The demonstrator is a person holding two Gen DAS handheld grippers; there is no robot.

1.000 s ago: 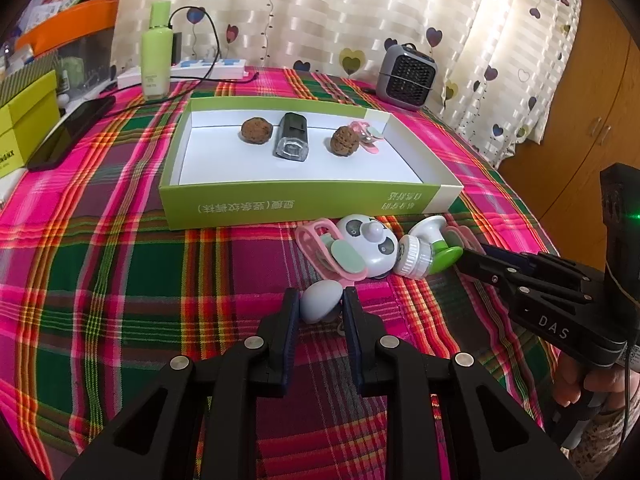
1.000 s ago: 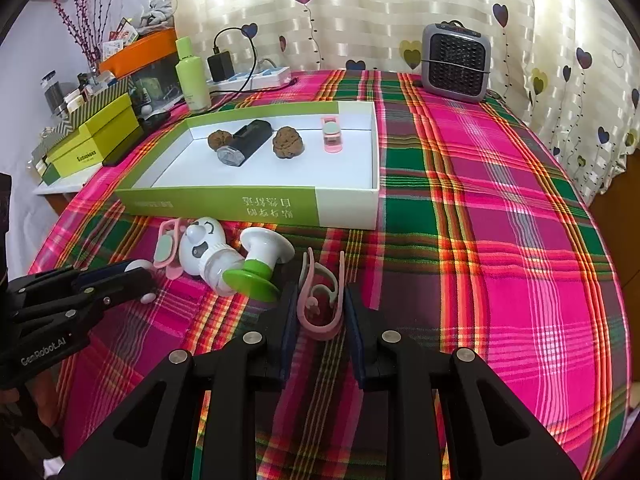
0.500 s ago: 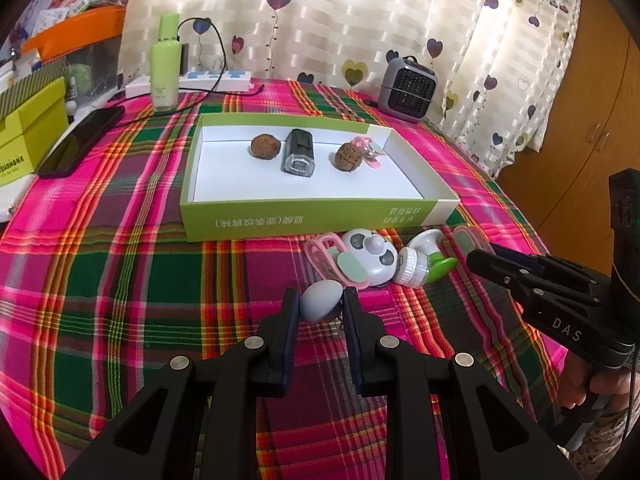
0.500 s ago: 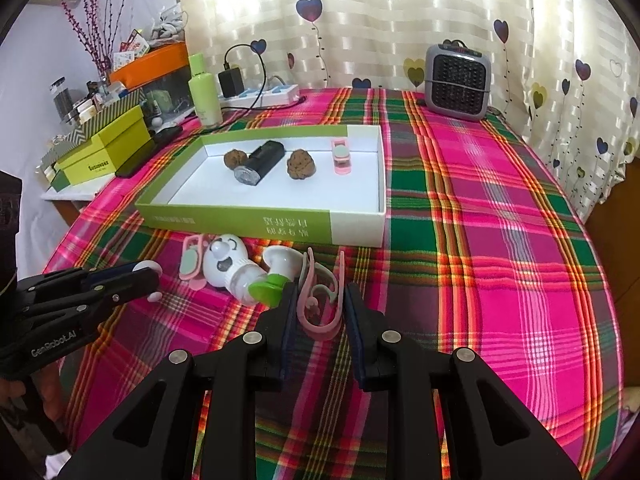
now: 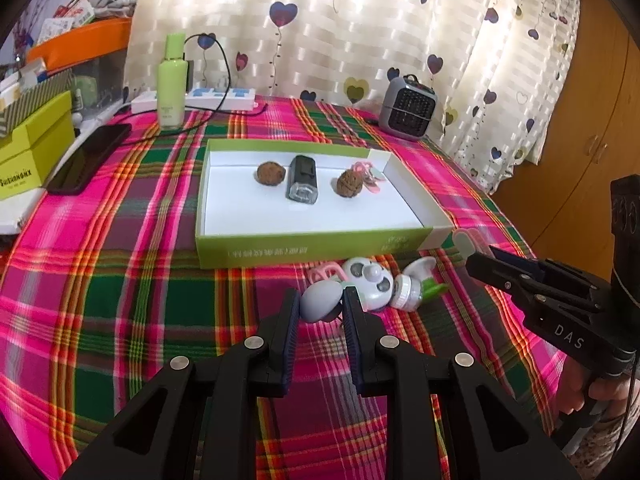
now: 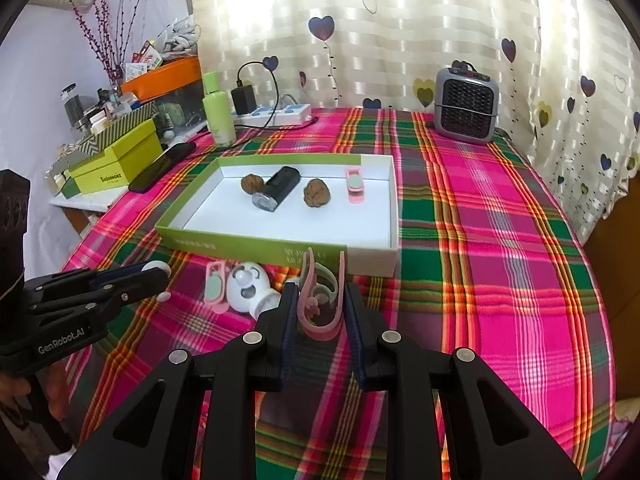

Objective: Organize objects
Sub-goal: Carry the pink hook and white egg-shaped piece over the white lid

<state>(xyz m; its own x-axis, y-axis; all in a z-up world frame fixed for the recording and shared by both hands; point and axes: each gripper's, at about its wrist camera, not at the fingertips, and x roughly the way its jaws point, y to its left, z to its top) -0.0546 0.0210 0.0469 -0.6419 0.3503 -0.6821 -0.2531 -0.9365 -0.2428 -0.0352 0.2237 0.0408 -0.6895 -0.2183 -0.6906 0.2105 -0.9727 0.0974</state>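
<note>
My left gripper is shut on a small grey-white oval piece and holds it above the plaid cloth, in front of the green tray. My right gripper is shut on a pink clip, also lifted, near the tray's front right corner. In the tray lie two brown walnuts, a black device and a pink clip. A white round-faced toy with a green-and-white part and another pink clip lie on the cloth before the tray.
A green bottle, a power strip, a black phone and yellow-green boxes stand at the left back. A small grey heater stands at the back right. Curtains hang behind the table.
Both grippers have risen and pulled back with their pieces; the tray and the toy now look farther away and lower. The grips are unchanged.
</note>
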